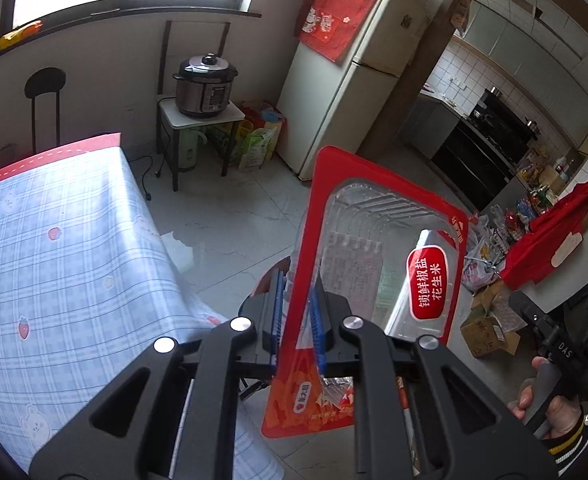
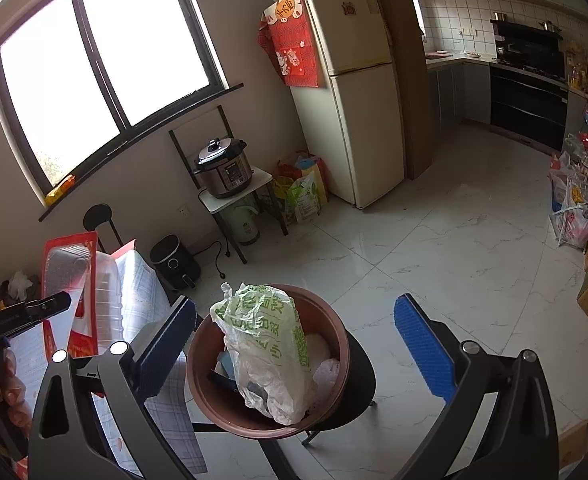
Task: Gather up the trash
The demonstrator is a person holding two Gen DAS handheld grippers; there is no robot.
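Observation:
My left gripper (image 1: 298, 312) is shut on a red snack wrapper (image 1: 378, 280) with a clear window and holds it upright in the air past the table corner. The wrapper also shows in the right wrist view (image 2: 68, 280), held at the far left. My right gripper (image 2: 294, 340) is open and empty, its blue pads either side of a brown round bin (image 2: 330, 328) below it. The bin sits on a black stool (image 2: 362, 380) and holds a white and green plastic bag (image 2: 266, 340) and other trash.
A table with a blue checked cloth (image 1: 54, 264) is at the left. A pressure cooker (image 1: 206, 84) stands on a small stand, a fridge (image 1: 342, 92) behind it. Bags and cardboard boxes (image 1: 490, 320) lie on the tiled floor at the right.

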